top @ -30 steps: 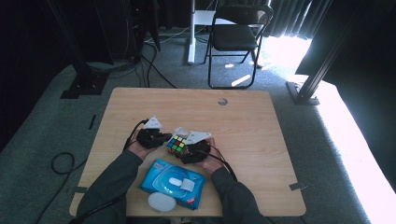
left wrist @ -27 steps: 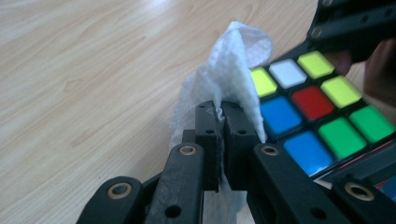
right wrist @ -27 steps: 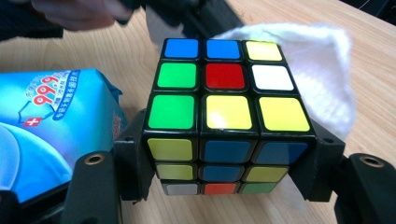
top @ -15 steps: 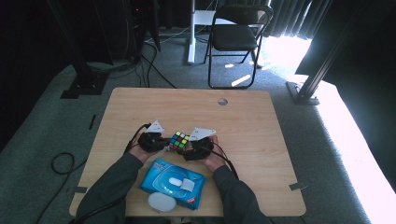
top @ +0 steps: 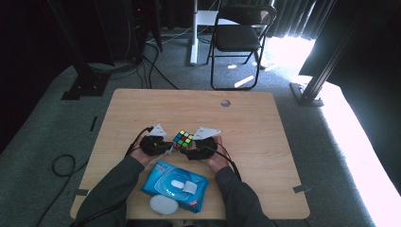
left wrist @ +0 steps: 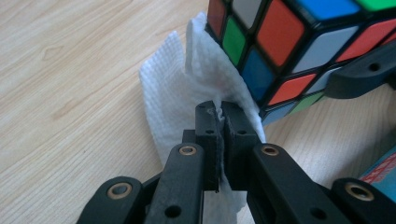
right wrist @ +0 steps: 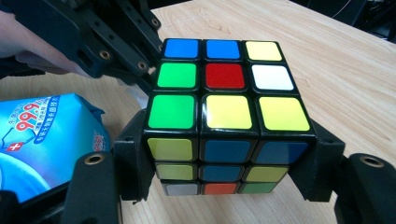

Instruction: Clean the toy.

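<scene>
A scrambled puzzle cube (top: 183, 139) (right wrist: 224, 116) (left wrist: 299, 46) is held just above the wooden table (top: 265, 142), near the front middle. My right gripper (top: 189, 147) (right wrist: 224, 168) is shut on it, one black jaw against each side. My left gripper (top: 169, 147) (left wrist: 221, 116) is shut on a white wet wipe (left wrist: 187, 102), whose free part lies pressed against the cube's side face. A hand holds each gripper from below in the high view.
A blue pack of wet wipes (top: 176, 185) (right wrist: 42, 140) lies at the table's front edge between the forearms, with a white lid (top: 164, 205) beside it. A cable hole (top: 225, 102) is at the table's far side. A folding chair (top: 239, 38) stands beyond the table.
</scene>
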A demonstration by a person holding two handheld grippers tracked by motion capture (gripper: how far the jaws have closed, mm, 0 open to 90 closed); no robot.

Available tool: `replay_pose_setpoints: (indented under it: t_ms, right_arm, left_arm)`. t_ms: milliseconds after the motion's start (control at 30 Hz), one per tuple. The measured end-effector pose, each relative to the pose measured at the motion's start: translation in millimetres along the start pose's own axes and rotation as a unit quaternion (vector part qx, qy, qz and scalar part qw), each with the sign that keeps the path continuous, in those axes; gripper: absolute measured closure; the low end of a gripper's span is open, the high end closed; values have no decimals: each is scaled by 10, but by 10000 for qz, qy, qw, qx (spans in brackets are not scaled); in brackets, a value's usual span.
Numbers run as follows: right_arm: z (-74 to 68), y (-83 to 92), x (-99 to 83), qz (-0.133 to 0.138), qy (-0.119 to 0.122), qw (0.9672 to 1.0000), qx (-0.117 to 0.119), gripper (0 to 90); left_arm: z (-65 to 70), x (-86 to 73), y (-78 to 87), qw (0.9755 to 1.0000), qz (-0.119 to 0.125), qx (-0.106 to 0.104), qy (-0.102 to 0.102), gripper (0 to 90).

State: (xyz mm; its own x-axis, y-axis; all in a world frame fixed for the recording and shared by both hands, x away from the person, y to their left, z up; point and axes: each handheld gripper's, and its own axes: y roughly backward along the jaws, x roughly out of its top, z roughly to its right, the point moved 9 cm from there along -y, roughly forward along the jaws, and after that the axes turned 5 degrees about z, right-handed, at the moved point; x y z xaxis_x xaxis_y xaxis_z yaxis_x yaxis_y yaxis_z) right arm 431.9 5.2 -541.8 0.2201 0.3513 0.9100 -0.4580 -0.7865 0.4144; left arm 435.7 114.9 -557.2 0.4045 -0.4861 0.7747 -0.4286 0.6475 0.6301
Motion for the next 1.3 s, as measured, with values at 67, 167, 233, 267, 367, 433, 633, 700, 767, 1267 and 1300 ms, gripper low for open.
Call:
replay_pose_setpoints:
  t_ms: [67, 167, 233, 267, 367, 433, 633, 700, 767, 1267, 1300]
  right_arm:
    - [-3, -2, -15, -36, -22, 10000, 34, 341]
    - [-45, -13, -33, -73, 29, 9999, 116, 341]
    - [-73, -24, -39, -89, 55, 9998, 151, 341]
    - [-78, -28, -39, -88, 65, 9998, 159, 341]
    - [-113, -44, -37, -85, 77, 9996, 243, 341]
    - [-132, -54, -30, -90, 97, 9996, 259, 341]
    - [-107, -41, -10, -45, 39, 9997, 225, 341]
    - [-82, -32, -6, -22, 10, 9998, 203, 341]
    - [-64, -14, 2, 1, -34, 9998, 173, 341]
    - [87, 62, 96, 252, -262, 9991, -204, 341]
    - [99, 68, 108, 298, -306, 9988, -226, 341]
  left_arm:
    - [-1, 38, 20, 9999, 113, -44, 48, 865]
    - [-17, 113, 50, 9996, 276, -31, 89, 865]
    - [-30, 157, 70, 9992, 369, -30, 117, 865]
    - [-36, 179, 78, 9989, 446, -29, 162, 864]
    - [-62, 205, 83, 9984, 518, 6, 205, 861]
    - [-76, 189, 57, 9986, 474, 6, 228, 860]
    - [-70, 77, -16, 9998, 149, -36, 149, 862]
    - [-64, 52, -33, 9999, 80, -28, 127, 862]
    - [-58, 44, -37, 9999, 70, -55, 126, 862]
    - [-43, 64, -18, 9997, 174, -74, 140, 863]
    - [-40, 64, -18, 9997, 186, -84, 143, 862]
